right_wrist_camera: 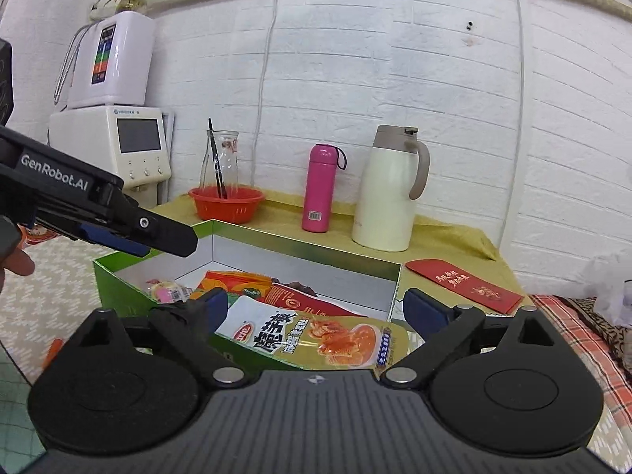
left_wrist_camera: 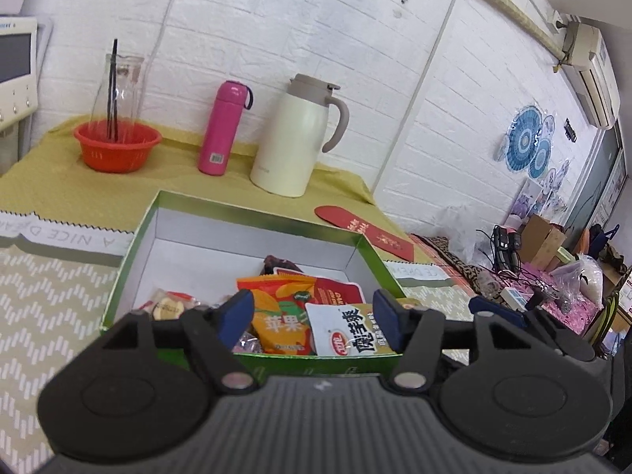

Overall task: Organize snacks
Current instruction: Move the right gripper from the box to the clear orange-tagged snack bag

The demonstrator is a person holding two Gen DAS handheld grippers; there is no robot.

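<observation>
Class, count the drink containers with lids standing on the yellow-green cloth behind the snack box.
2: a pink flask left of a cream jug, both upright by the wall. The lidless glass carafe in the red basket isn't counted.

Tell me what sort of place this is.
Probably a lived-in home room, not a lab: a cream thermal jug and pink flask stand on a cloth-covered table, a wall air conditioner hangs above, and clutter covers a side surface.
</observation>
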